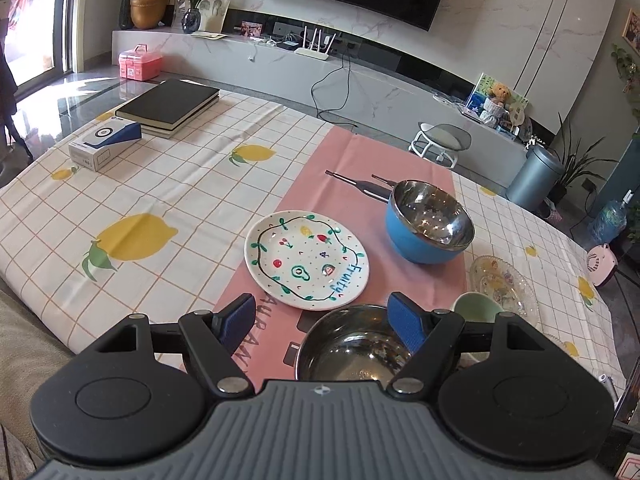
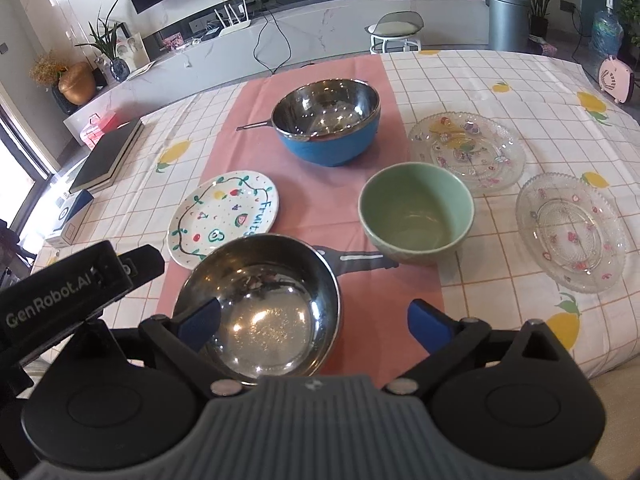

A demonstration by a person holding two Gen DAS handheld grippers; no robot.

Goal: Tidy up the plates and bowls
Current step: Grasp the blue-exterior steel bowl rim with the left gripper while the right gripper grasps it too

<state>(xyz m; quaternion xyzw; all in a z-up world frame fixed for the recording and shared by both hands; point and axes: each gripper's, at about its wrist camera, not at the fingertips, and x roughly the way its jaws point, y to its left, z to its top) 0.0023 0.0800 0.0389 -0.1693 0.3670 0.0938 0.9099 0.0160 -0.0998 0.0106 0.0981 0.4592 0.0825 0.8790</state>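
i have the bare round stainless steel bowl (image 2: 260,304) right under both hand-held grippers, sitting on the pink runner (image 2: 256,128) at the near edge of the surface. the right hand-held gripper (image 2: 314,326) stands wide with nothing pressed between its blue pads; its left pad hangs over the bowl's near-left rim, so the bowl lies at about 11 o'clock from that gripper's middle. the left hand-held gripper (image 1: 334,326) is wide and empty too, and from it the same bowl (image 1: 352,344) lies at 1 o'clock, its right pad over the rim. being round, the bowl has no long axis to line up with. i judge both about equally near it.

outward: the white round ceramic plate painted with fruit (image 2: 224,218) touches or nearly touches the bowl at its 11 o'clock, the pale green ceramic bowl (image 2: 416,212) sits at 2 o'clock, the blue-sided steel bowl (image 2: 326,120) at 12, and two clear patterned glass plates (image 2: 466,152) (image 2: 572,232) lie further right on the lemon-print checked cloth (image 2: 500,300).
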